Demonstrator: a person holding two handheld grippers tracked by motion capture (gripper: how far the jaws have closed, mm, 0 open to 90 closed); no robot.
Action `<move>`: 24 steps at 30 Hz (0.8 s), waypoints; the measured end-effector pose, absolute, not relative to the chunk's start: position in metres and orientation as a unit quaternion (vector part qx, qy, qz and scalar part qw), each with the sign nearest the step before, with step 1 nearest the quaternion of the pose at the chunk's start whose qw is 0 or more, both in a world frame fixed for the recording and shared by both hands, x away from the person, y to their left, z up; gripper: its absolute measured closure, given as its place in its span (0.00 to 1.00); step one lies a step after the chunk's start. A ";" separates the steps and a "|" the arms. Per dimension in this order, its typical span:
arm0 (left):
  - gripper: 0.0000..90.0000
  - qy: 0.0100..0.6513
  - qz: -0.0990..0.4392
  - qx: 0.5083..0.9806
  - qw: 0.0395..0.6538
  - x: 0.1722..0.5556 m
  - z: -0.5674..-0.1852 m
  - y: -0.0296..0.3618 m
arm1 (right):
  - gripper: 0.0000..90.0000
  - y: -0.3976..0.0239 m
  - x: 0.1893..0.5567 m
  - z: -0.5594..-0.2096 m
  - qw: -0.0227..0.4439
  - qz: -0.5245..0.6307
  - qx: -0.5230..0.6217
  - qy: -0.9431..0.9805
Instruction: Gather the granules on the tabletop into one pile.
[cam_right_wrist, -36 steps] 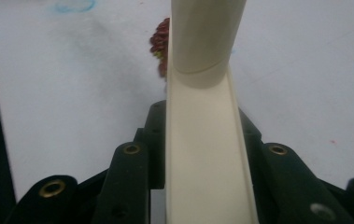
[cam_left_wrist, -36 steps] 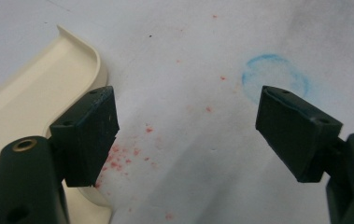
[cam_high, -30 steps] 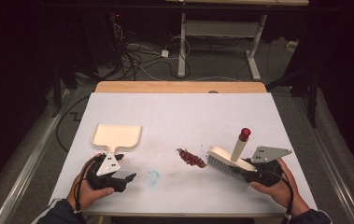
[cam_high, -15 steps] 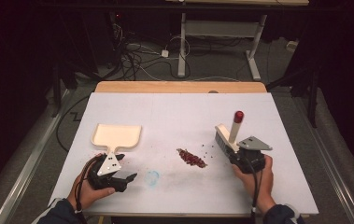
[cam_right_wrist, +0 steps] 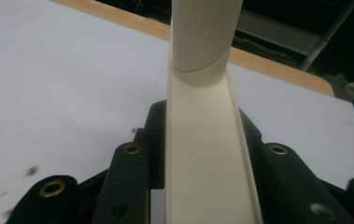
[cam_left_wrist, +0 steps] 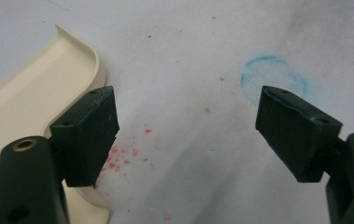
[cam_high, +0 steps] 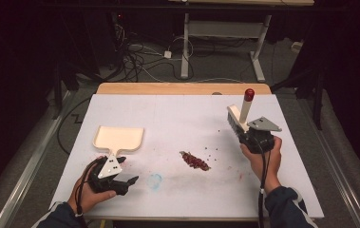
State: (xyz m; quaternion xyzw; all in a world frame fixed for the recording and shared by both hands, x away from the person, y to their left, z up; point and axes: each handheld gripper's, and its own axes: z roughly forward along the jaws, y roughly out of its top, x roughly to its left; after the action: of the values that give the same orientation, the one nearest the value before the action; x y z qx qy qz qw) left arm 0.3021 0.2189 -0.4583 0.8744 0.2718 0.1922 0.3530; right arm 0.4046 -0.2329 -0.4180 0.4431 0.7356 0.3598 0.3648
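So the right gripper (cam_high: 245, 130) has its jaws clamped on the cream body of a small hand brush (cam_high: 238, 116), which sits lifted over the right side of the white table (cam_high: 177, 109) with its red-tipped handle sticking up, well off to the right of the little pile of dark red crumbs (cam_high: 195, 160). The left gripper (cam_high: 127, 183) sits near the front left with its jaws spread wide and nothing in them, one jaw just beside the handle of the cream dustpan (cam_high: 119, 138) that lies flat on the table, and there's a faint blue ring mark (cam_high: 155, 181) right ahead of it.
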 end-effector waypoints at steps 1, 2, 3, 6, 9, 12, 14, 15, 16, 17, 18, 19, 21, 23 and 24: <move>0.23 0.271 0.192 0.875 0.351 0.303 -0.459 0.218 | 0.75 -0.231 0.413 -0.422 0.369 0.363 0.423 0.744; 0.23 0.272 0.192 0.876 0.350 0.304 -0.459 0.218 | 0.75 -0.228 0.423 -0.426 0.375 0.350 0.409 0.755; 0.23 0.272 0.191 0.876 0.350 0.305 -0.459 0.217 | 0.76 -0.223 0.432 -0.430 0.380 0.334 0.406 0.761; 0.23 0.272 0.191 0.875 0.352 0.304 -0.459 0.218 | 0.76 -0.214 0.448 -0.443 0.356 0.322 0.395 0.784; 0.23 0.277 0.189 0.874 0.352 0.305 -0.460 0.220 | 0.75 -0.199 0.444 -0.445 0.352 0.308 0.378 0.799; 0.23 0.280 0.189 0.872 0.355 0.303 -0.459 0.221 | 0.75 -0.181 0.428 -0.448 0.339 0.288 0.372 0.815; 0.23 0.278 0.191 0.871 0.356 0.302 -0.458 0.221 | 0.74 -0.171 0.414 -0.448 0.331 0.281 0.370 0.821; 0.23 0.278 0.192 0.871 0.357 0.301 -0.458 0.221 | 0.74 -0.166 0.406 -0.447 0.328 0.281 0.370 0.822; 0.23 0.276 0.192 0.872 0.356 0.301 -0.457 0.221 | 0.75 -0.162 0.399 -0.445 0.324 0.282 0.371 0.823; 0.23 0.276 0.192 0.871 0.357 0.300 -0.457 0.221 | 0.75 -0.159 0.391 -0.443 0.318 0.287 0.372 0.823; 0.23 0.276 0.193 0.871 0.357 0.301 -0.457 0.221 | 0.75 -0.156 0.384 -0.442 0.307 0.292 0.376 0.824; 0.23 0.276 0.193 0.871 0.358 0.301 -0.457 0.221 | 0.75 -0.152 0.377 -0.440 0.301 0.291 0.376 0.827; 0.23 0.278 0.193 0.870 0.358 0.301 -0.457 0.221 | 0.75 -0.144 0.361 -0.439 0.304 0.288 0.375 0.827; 0.23 0.279 0.193 0.869 0.361 0.300 -0.456 0.221 | 0.74 -0.139 0.352 -0.440 0.302 0.287 0.390 0.821; 0.23 0.278 0.193 0.869 0.361 0.300 -0.456 0.221 | 0.74 -0.137 0.347 -0.441 0.302 0.287 0.397 0.818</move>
State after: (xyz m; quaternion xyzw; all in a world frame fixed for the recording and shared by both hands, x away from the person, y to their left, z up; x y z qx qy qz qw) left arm 0.2999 0.2206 -0.4557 0.8689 0.2779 0.1931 0.3613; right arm 0.3475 -0.1367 -0.4408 0.3972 0.8177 0.2871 0.3020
